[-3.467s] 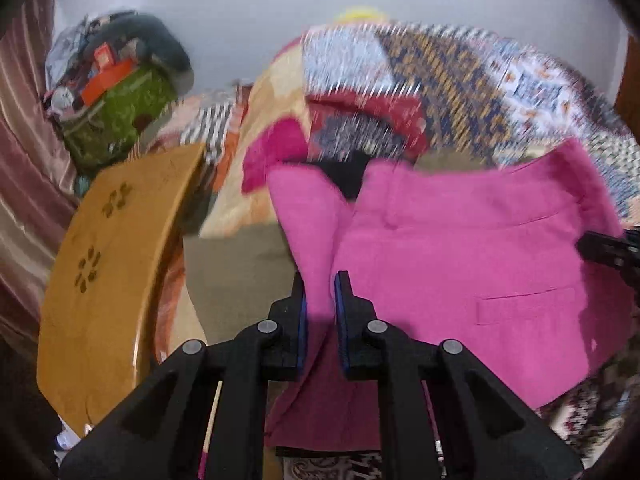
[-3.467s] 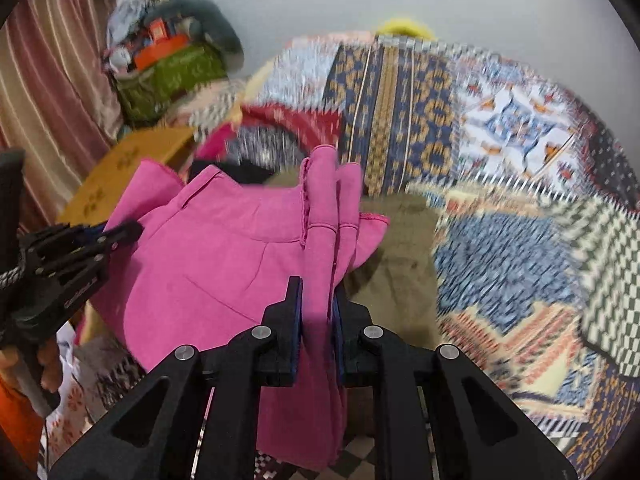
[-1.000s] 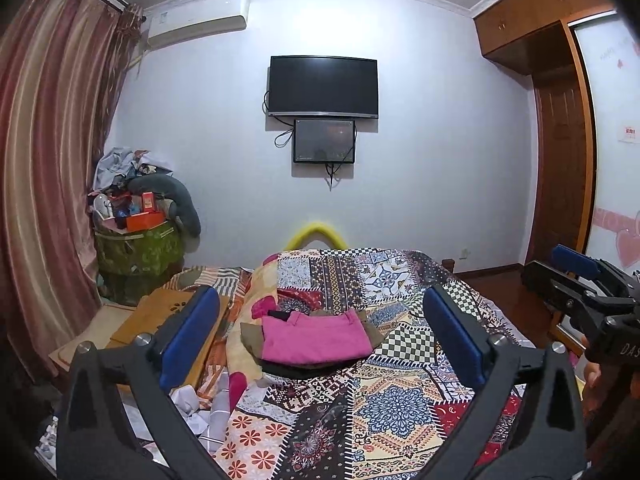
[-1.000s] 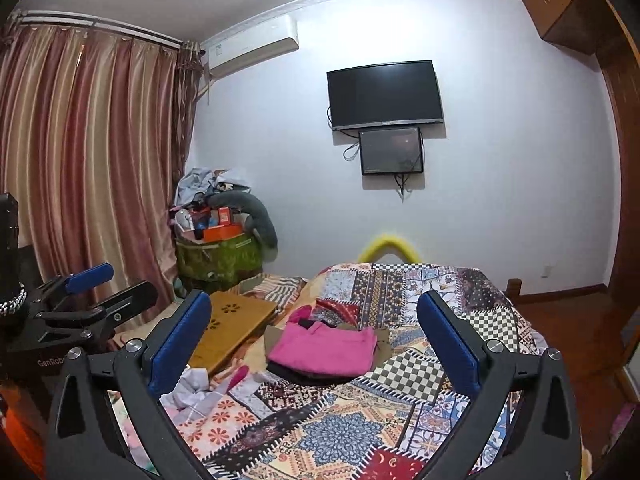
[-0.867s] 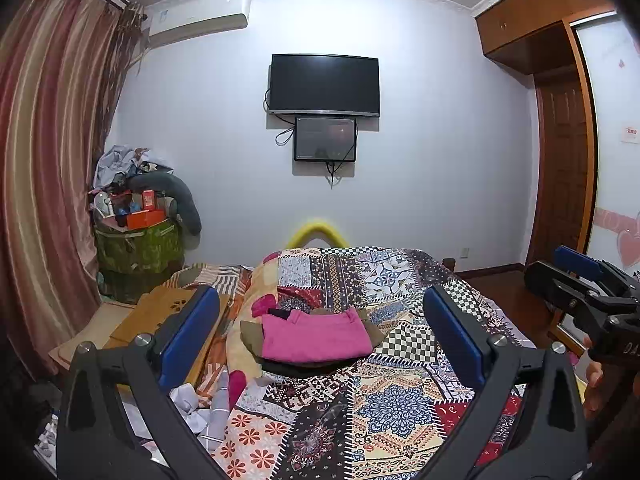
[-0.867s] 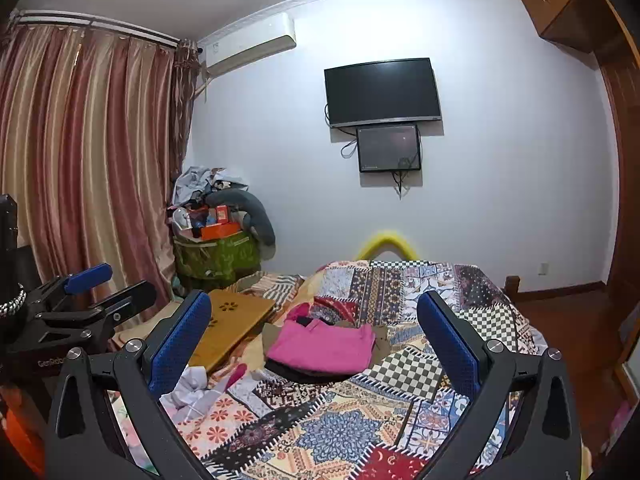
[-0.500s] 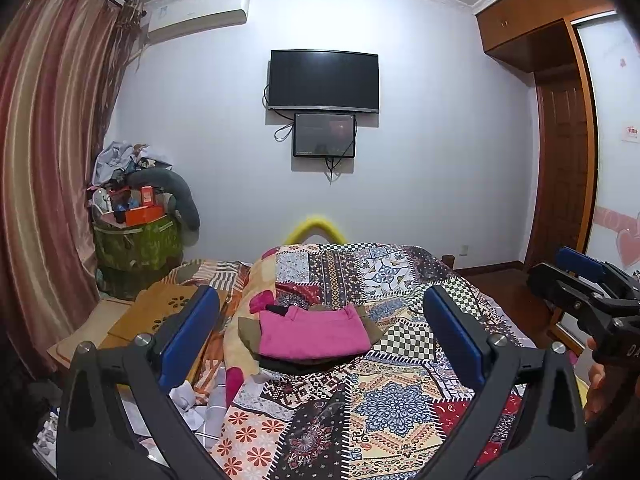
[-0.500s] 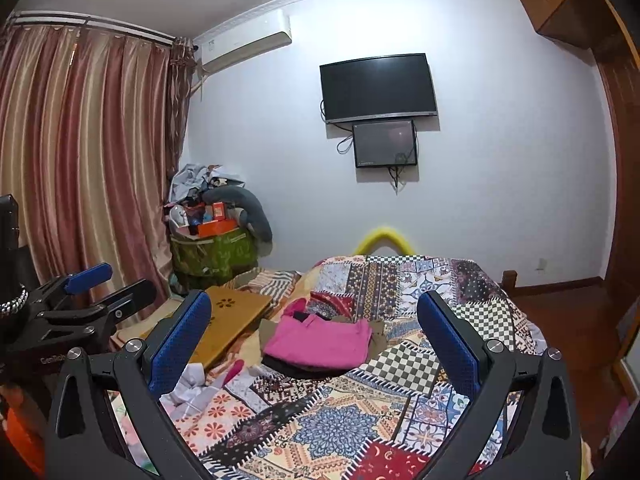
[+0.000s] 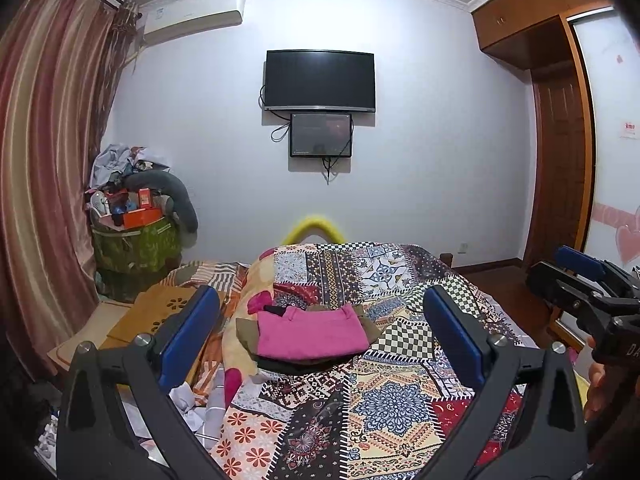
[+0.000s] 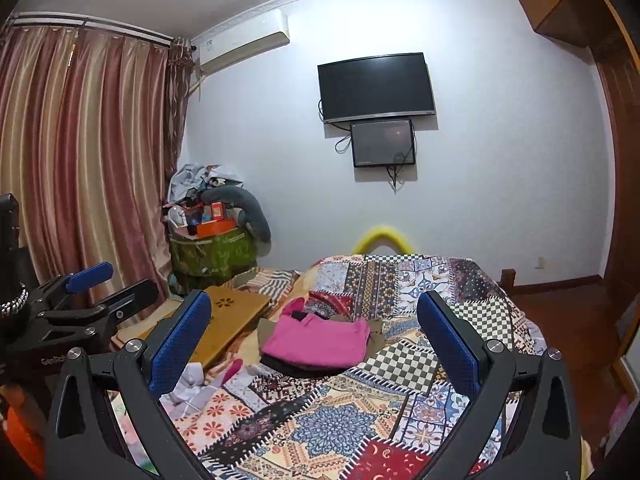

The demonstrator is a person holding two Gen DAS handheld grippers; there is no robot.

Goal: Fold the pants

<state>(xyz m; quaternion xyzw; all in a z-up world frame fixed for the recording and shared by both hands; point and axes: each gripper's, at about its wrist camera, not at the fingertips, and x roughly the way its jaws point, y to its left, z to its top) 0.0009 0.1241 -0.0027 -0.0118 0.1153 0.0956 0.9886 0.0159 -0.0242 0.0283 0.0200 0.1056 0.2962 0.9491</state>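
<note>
A bedroom seen from two gripper cameras held level and well back from the near end of a bed. The pink pants (image 9: 310, 332) lie folded into a compact rectangle on a small stack of darker clothes (image 9: 296, 362), an olive piece and a black one showing at the stack's edges. The stack sits on the left half of the patchwork quilt (image 9: 384, 396), near the bed's left edge, where the quilt drops toward a wooden lap table (image 9: 160, 312) and loose white items on the floor. To the right of the pants the quilt is flat and open across to its far side, and a stretch of quilt also lies open between the pants and both grippers.

The left gripper (image 9: 320, 332) is held level, jaws spread wide and holding nothing; its blue pads frame the pants from a distance. The right gripper (image 10: 314, 336) is posed the same way, jaws wide apart and empty, well clear of the cloth. Each camera catches the other gripper at its frame edge; the hands holding them are mostly cut off, so their grip is hard to judge.

On the far wall hang a dark television (image 9: 320, 80) with a smaller screen (image 9: 321, 135) below it. A striped curtain (image 10: 80, 160) covers the left side, beside an overfilled green basket (image 9: 132, 244).
</note>
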